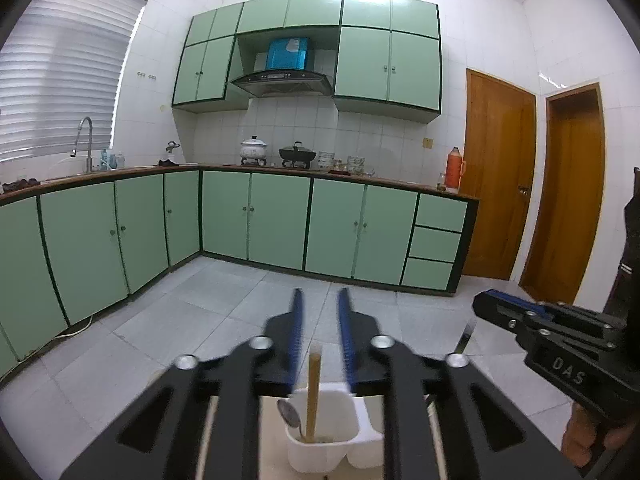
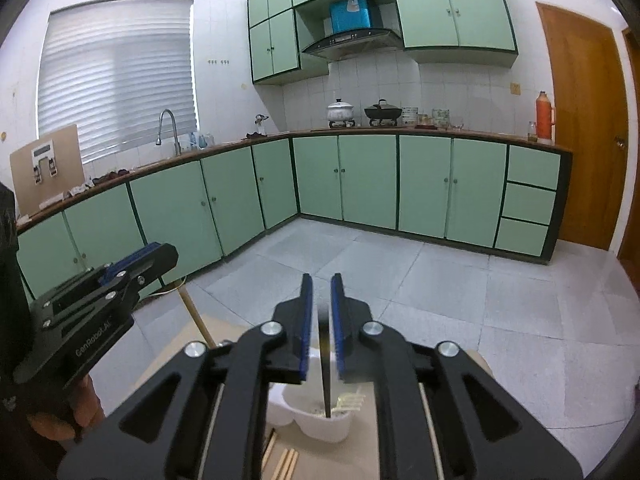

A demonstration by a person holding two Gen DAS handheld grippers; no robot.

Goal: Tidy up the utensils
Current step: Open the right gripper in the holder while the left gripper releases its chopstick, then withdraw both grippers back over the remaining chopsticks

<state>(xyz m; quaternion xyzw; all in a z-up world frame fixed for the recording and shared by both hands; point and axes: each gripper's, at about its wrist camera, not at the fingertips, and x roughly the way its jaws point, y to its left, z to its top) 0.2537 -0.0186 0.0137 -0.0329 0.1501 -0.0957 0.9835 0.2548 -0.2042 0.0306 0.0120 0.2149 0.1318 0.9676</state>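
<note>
Left wrist view: left gripper (image 1: 320,332) is released around an upright wooden stick (image 1: 313,392) standing in the white caddy (image 1: 324,446) below. Right wrist view: right gripper (image 2: 320,320), slightly parted, straddles an upright dark blade (image 2: 326,372) in the caddy's other compartment.

**Rig appearance: two handheld grippers**

Left gripper (image 1: 320,300): black angular plastic frame, triangular cut-outs in the linkage arms, silver round pivot bolts, blue ribbed pads on the fingers (image 1: 297,320). Right gripper (image 2: 320,284): same build. Small silver screws are seen along each side body. "DAS" is embossed on the right unit's side, "GenRobot.AI" on the left's. Each handle is wrapped by a hand (image 1: 592,436).
</note>
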